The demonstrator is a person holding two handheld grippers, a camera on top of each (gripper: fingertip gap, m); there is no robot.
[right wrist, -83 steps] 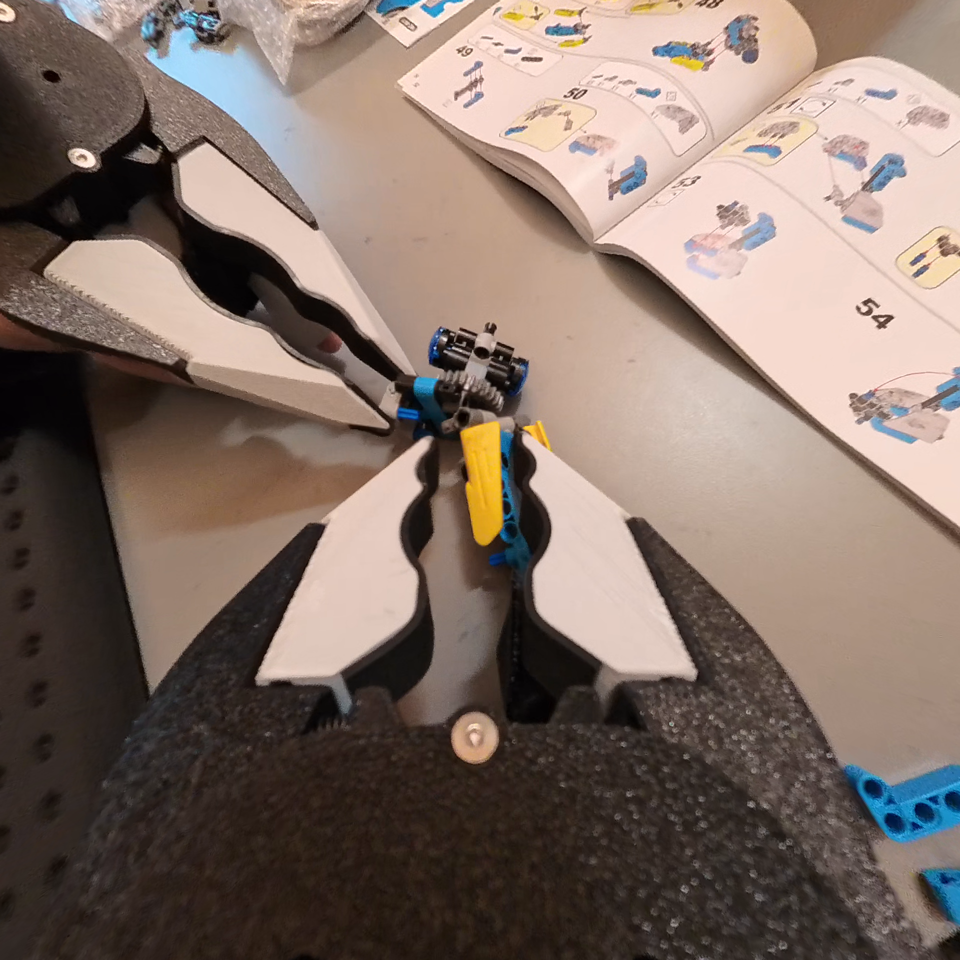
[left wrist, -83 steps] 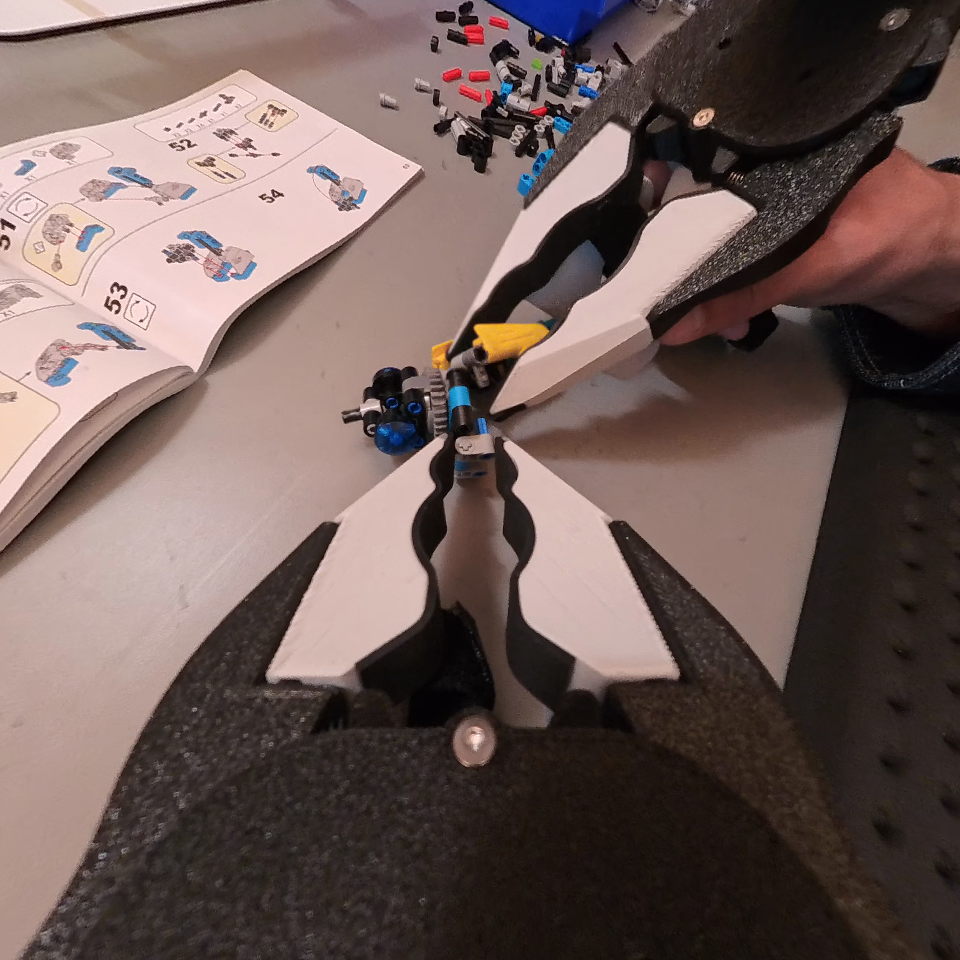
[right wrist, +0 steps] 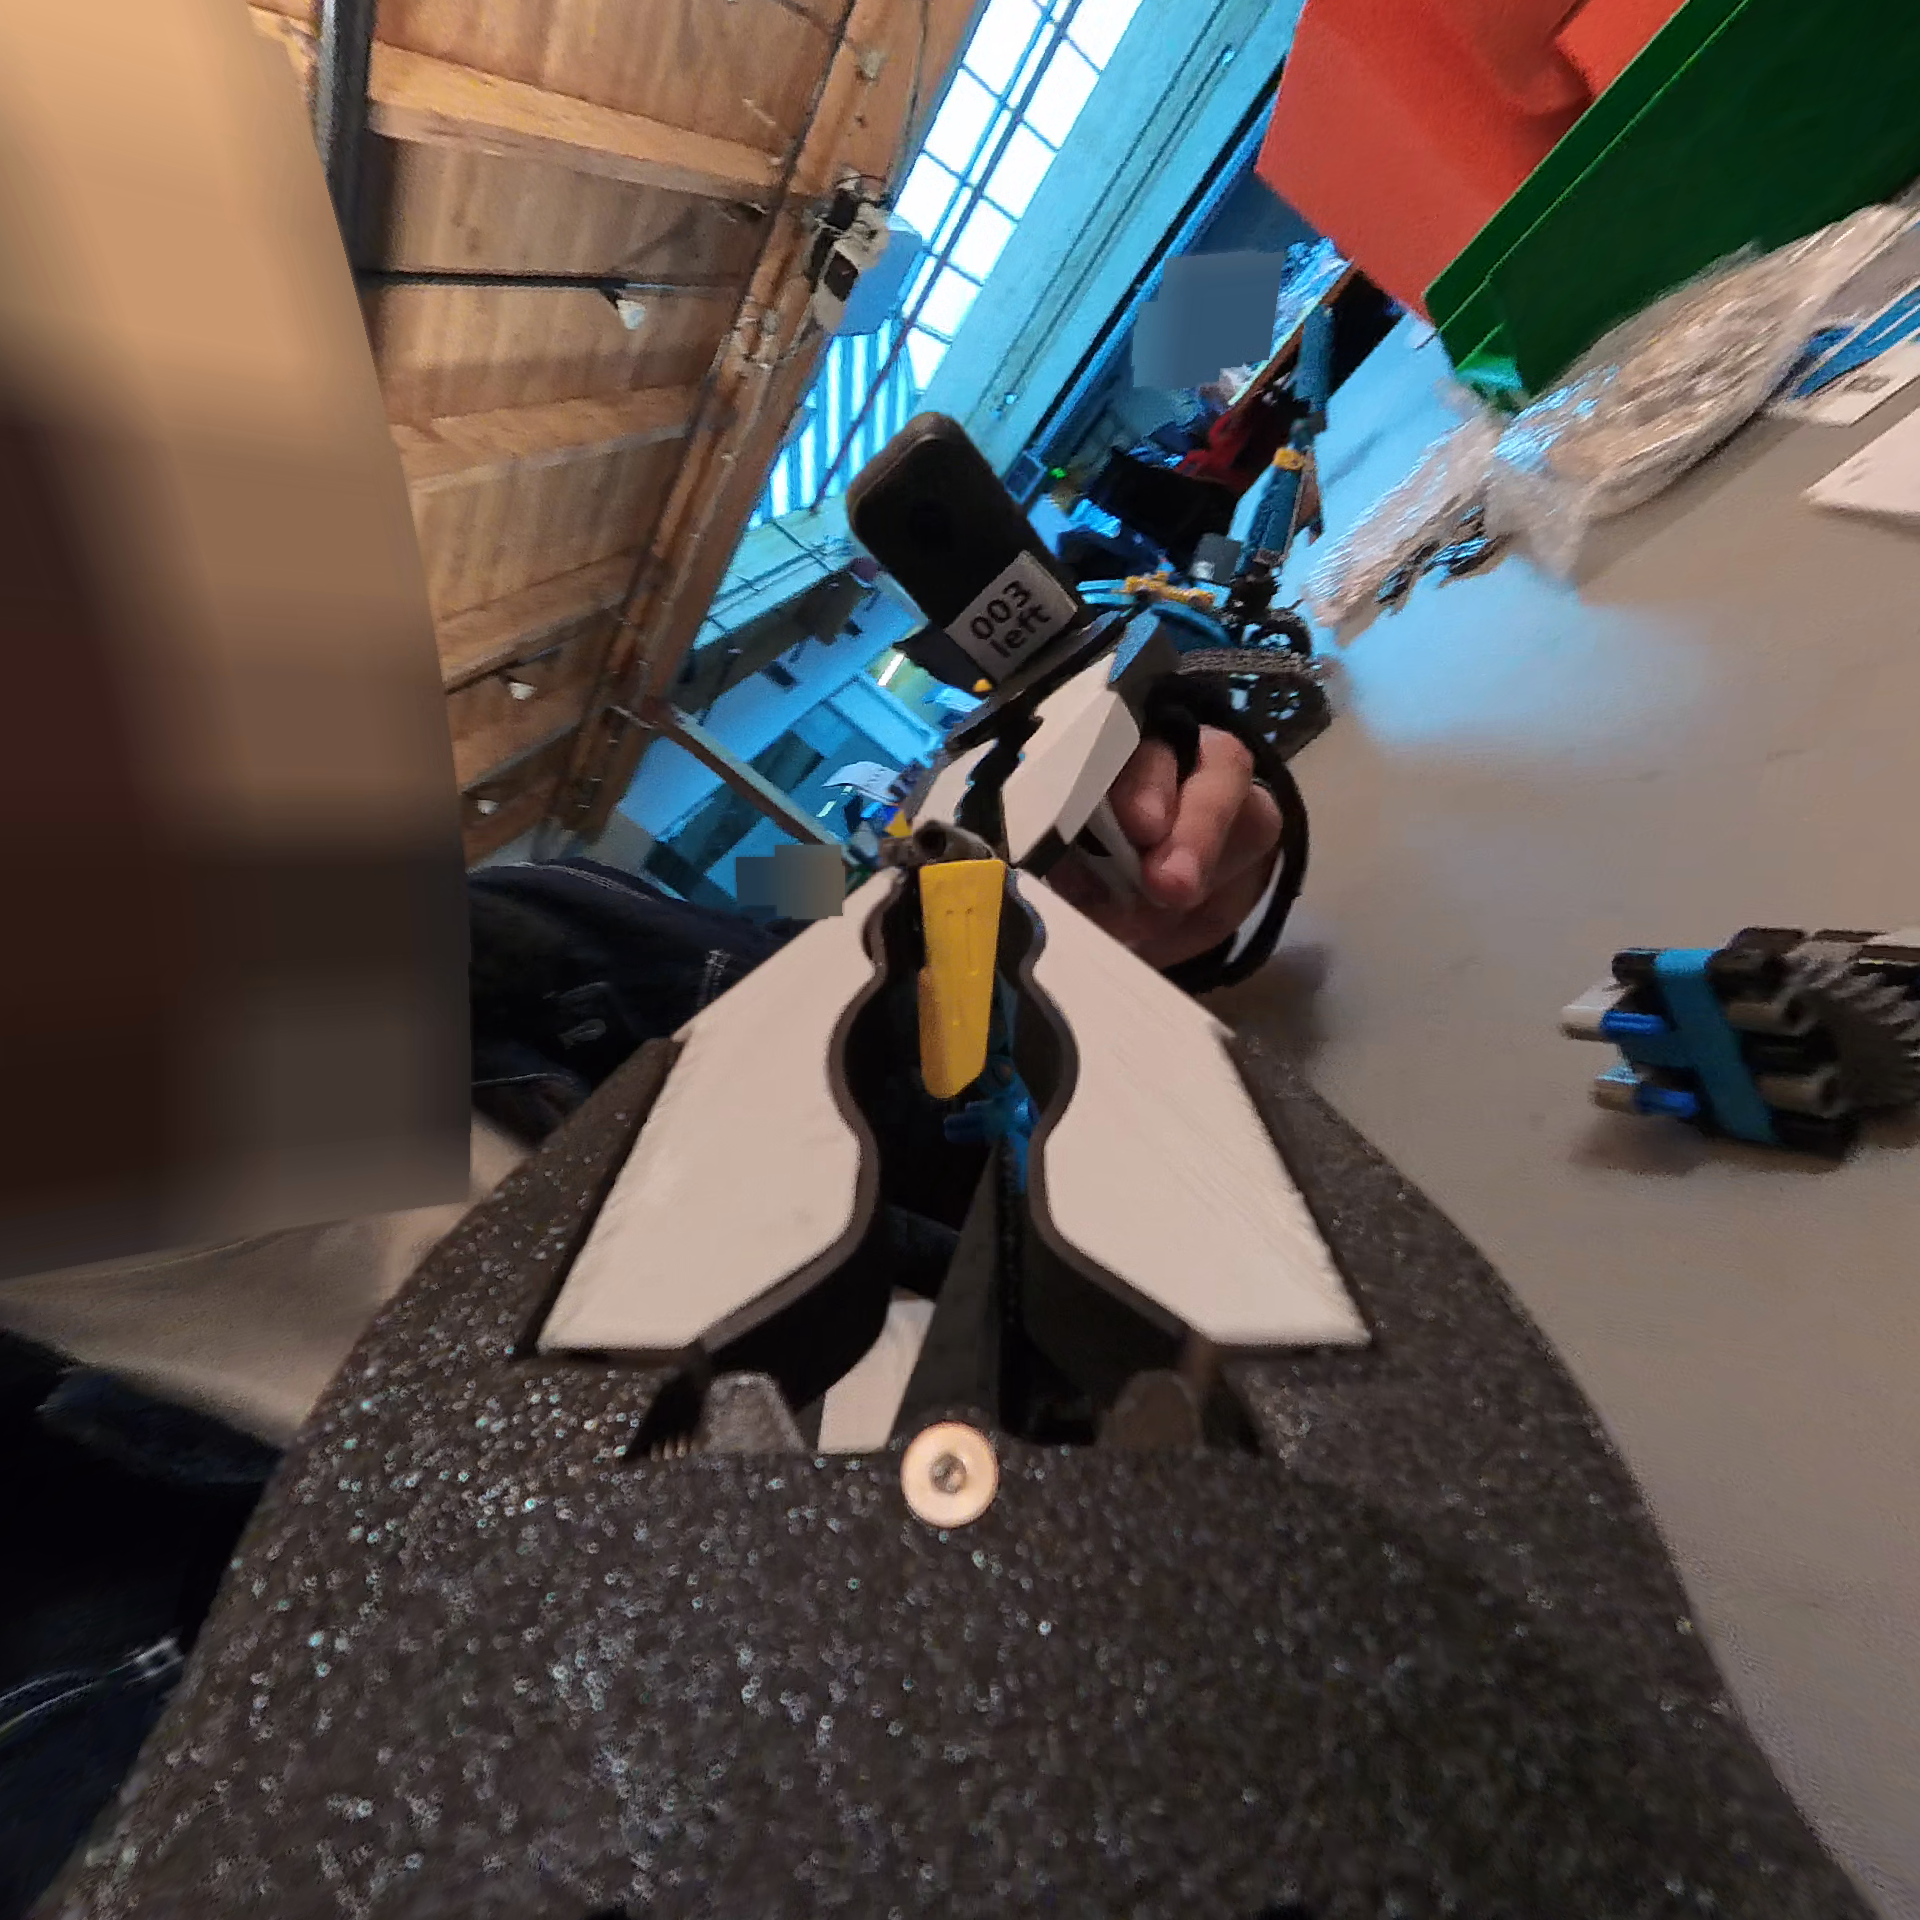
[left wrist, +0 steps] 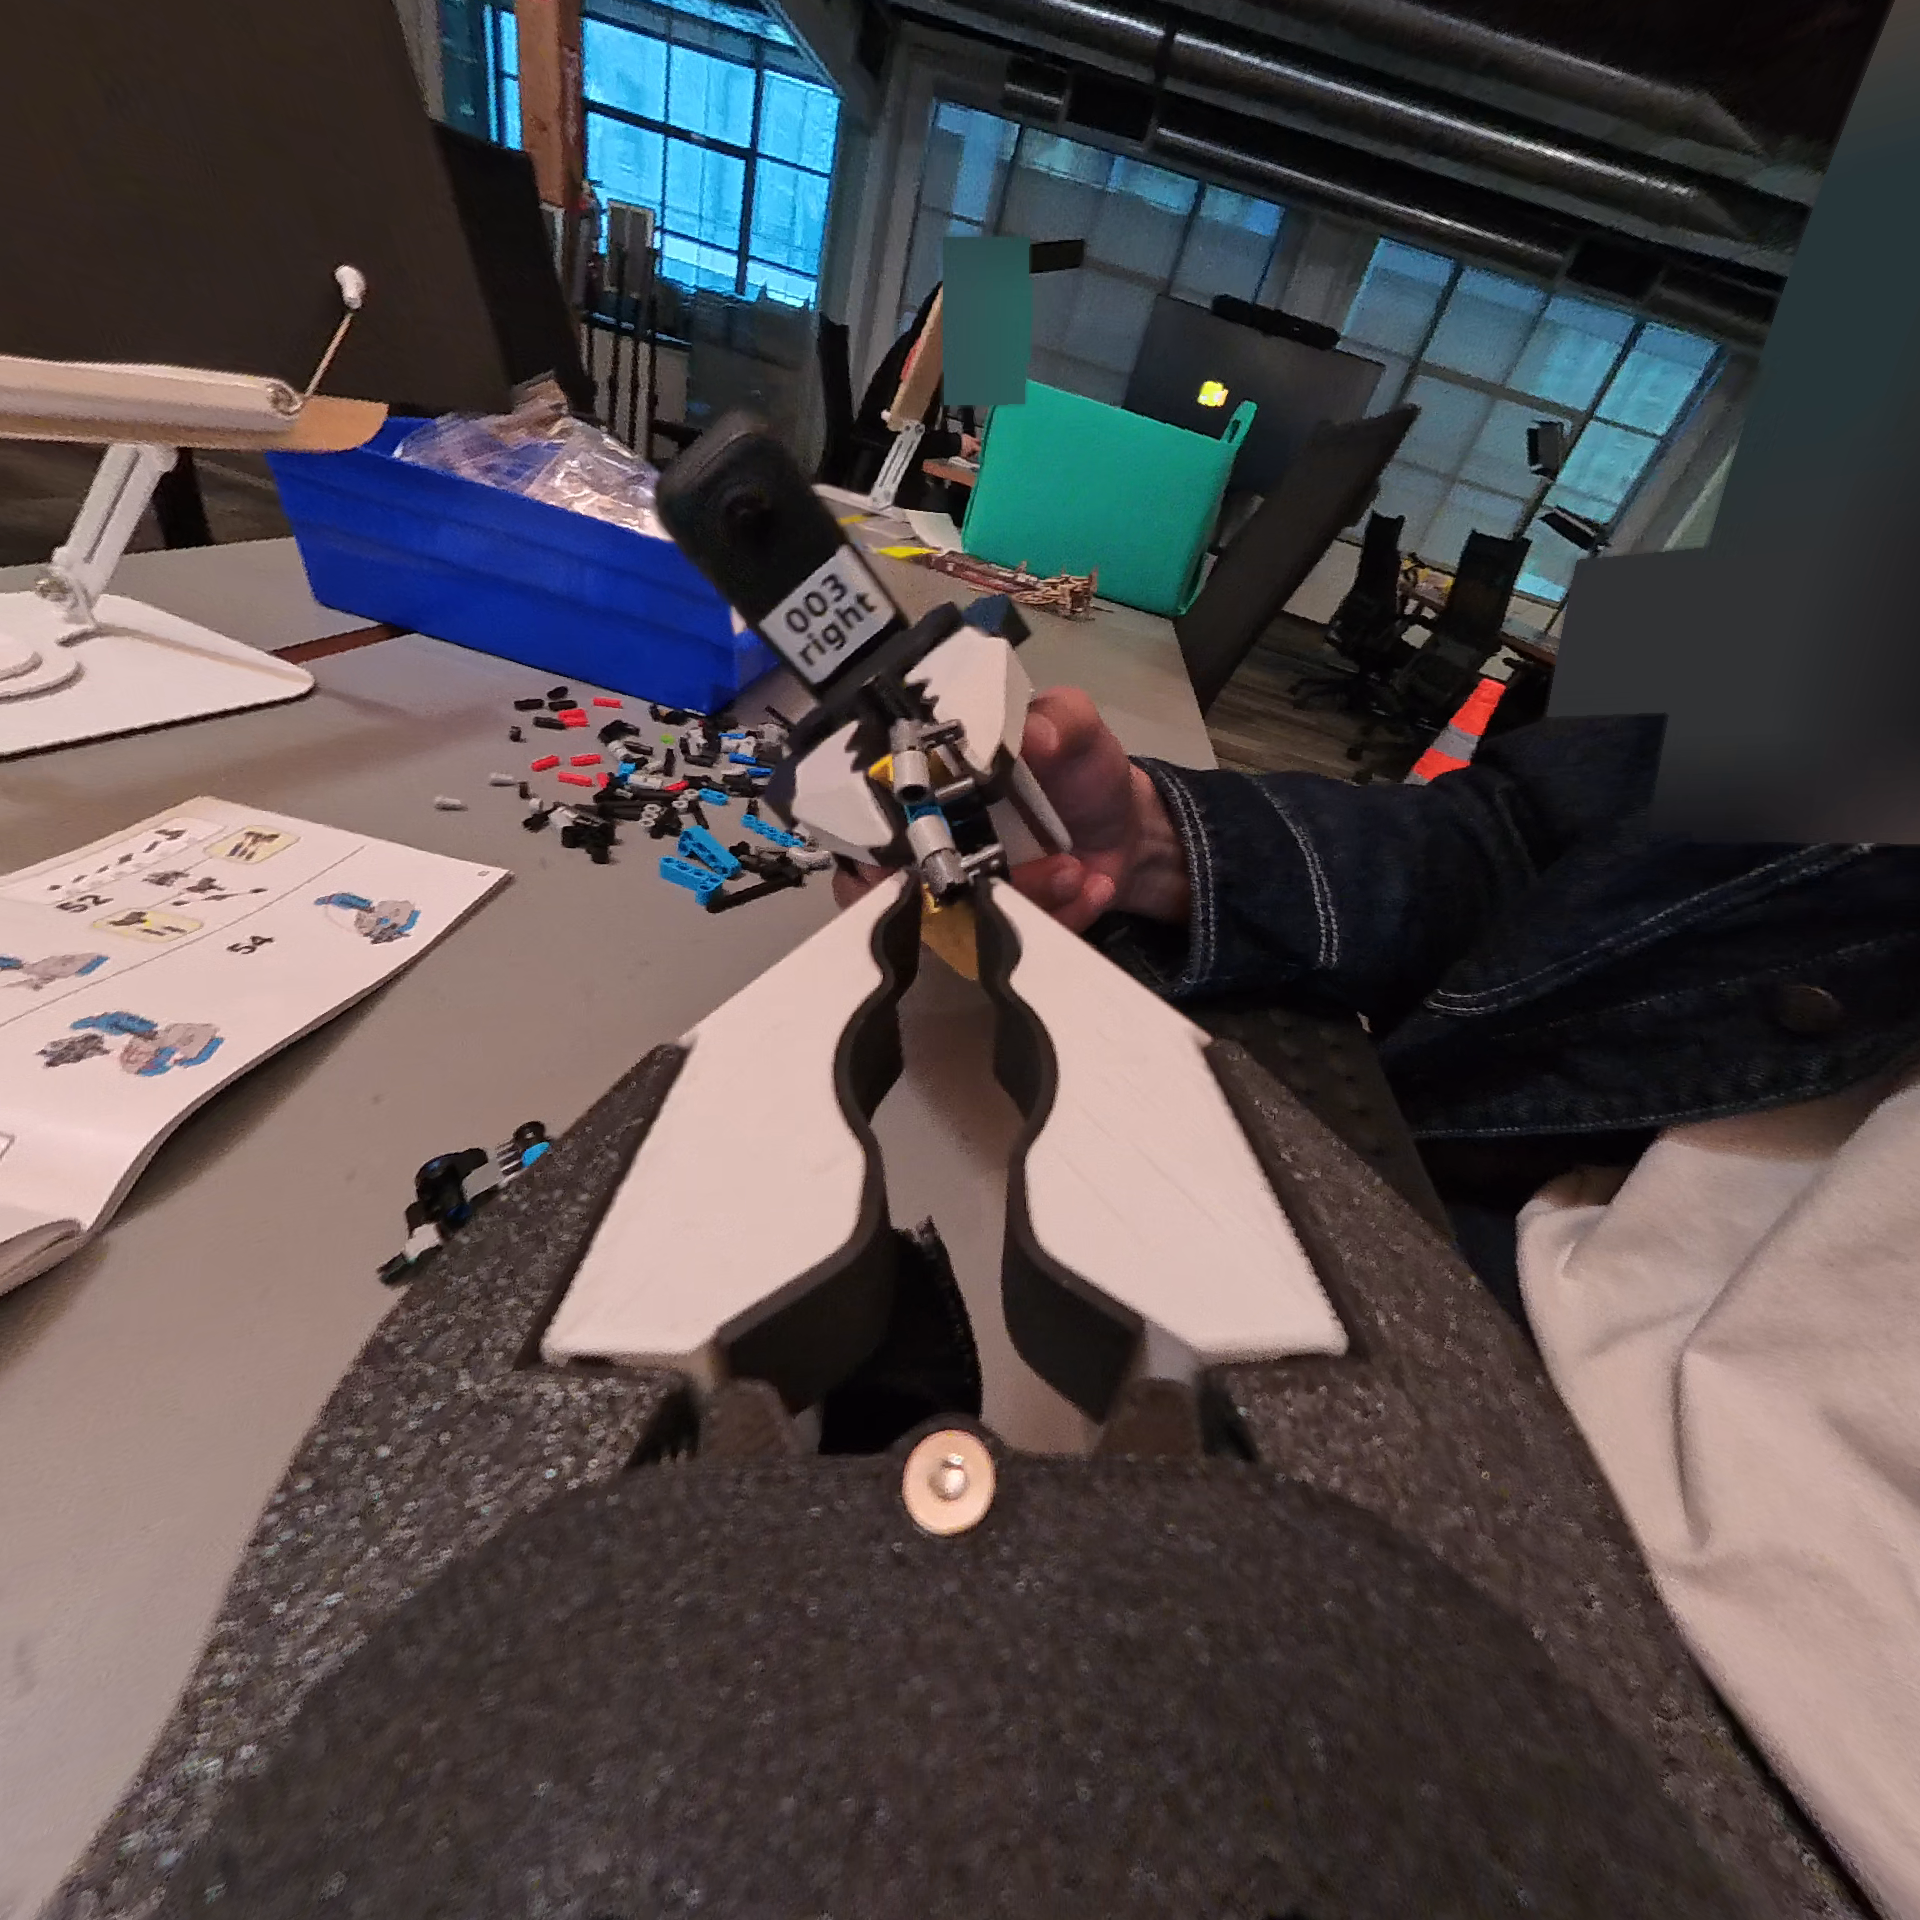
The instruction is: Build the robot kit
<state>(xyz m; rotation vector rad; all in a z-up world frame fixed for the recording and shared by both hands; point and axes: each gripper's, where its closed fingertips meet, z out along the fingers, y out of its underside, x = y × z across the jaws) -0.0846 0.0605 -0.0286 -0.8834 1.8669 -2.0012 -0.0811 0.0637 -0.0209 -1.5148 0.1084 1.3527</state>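
My two grippers face each other tip to tip above the grey table (left wrist: 582,1039). Both close on one small brick assembly (left wrist: 928,816) of grey axles and connectors with a yellow part and blue pins. In the left wrist view my left gripper (left wrist: 940,894) is shut on its near end, and the yellow part shows between the fingers. The right gripper (left wrist: 930,836), held by a hand (left wrist: 1091,810), grips it from the far side. In the right wrist view my right gripper (right wrist: 951,878) is shut on the yellow part (right wrist: 956,977). The left gripper (right wrist: 987,831) meets it there.
A pile of loose small pieces (left wrist: 665,779), an open instruction booklet (left wrist: 208,956), a small black and blue sub-assembly (left wrist: 468,1195), a blue bin (left wrist: 499,561) and a white lamp base (left wrist: 135,665) lie left. A blue and grey sub-assembly (right wrist: 1766,1029) and plastic bags (right wrist: 1610,436) lie right. The tips of both grippers are at nearly the same place.
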